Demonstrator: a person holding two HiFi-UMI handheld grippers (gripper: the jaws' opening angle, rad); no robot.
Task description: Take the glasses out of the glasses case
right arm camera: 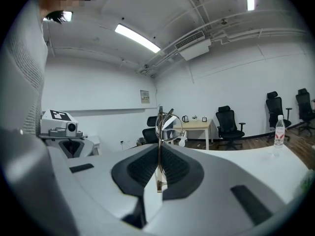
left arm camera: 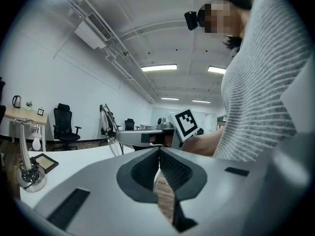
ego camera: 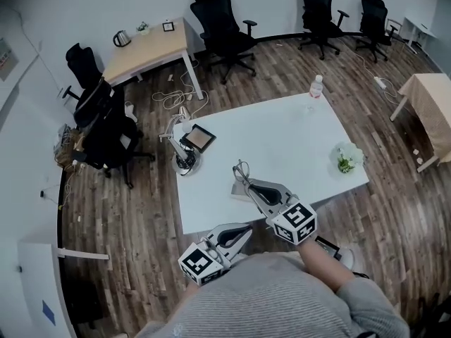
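My right gripper is over the near part of the white table, shut on thin metal-framed glasses. In the right gripper view the glasses stand up out of the shut jaws of the right gripper. Just under it on the table lies a flat grey object, likely the glasses case, partly hidden. My left gripper hangs at the table's near edge, shut on nothing. From the left gripper, the glasses show ahead in the right gripper.
A water bottle stands at the far table edge, and a small flower plant at the right edge. A framed tablet and a small desk lamp sit at the left corner. Office chairs and a wooden desk stand beyond.
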